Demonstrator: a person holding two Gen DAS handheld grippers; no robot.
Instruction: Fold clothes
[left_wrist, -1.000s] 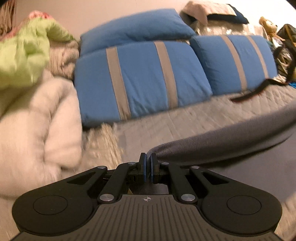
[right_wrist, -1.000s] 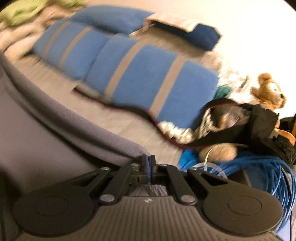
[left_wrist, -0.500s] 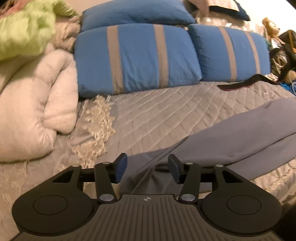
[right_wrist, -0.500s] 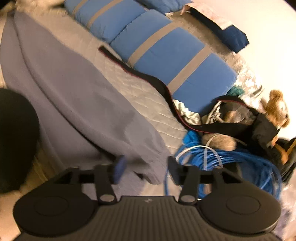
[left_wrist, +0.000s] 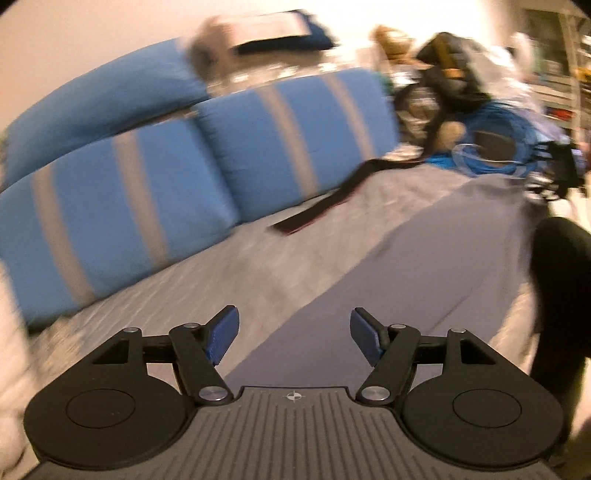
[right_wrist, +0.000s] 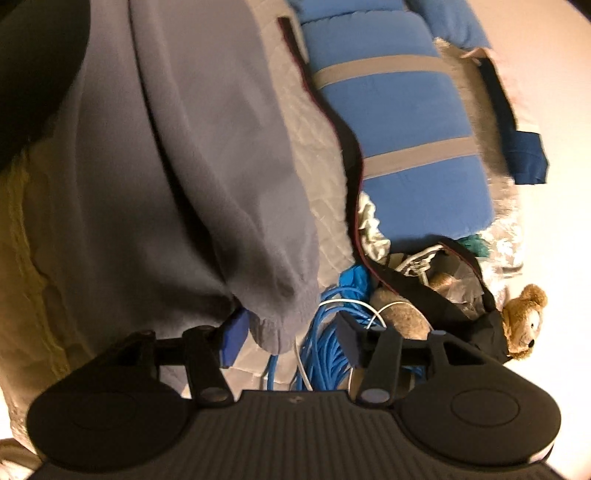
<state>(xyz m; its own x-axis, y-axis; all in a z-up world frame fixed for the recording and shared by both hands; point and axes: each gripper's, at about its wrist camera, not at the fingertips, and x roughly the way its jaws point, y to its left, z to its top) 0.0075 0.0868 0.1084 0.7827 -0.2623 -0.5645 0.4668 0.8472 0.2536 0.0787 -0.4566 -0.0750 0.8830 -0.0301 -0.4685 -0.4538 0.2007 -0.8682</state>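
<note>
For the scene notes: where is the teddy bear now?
In the right wrist view, the teddy bear sits at the far right, against a black bag, right of the blue cable.

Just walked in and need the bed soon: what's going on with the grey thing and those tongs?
A person is folding clothes on the bed with tongs in each hand. The grey garment lies spread across the quilt. The left tongs are opening above the fabric, nothing between them. The right tongs stand open at the garment's cuffed end, which pokes between the pads ungripped, beside a blue cable coil. Nothing is held now.
</note>
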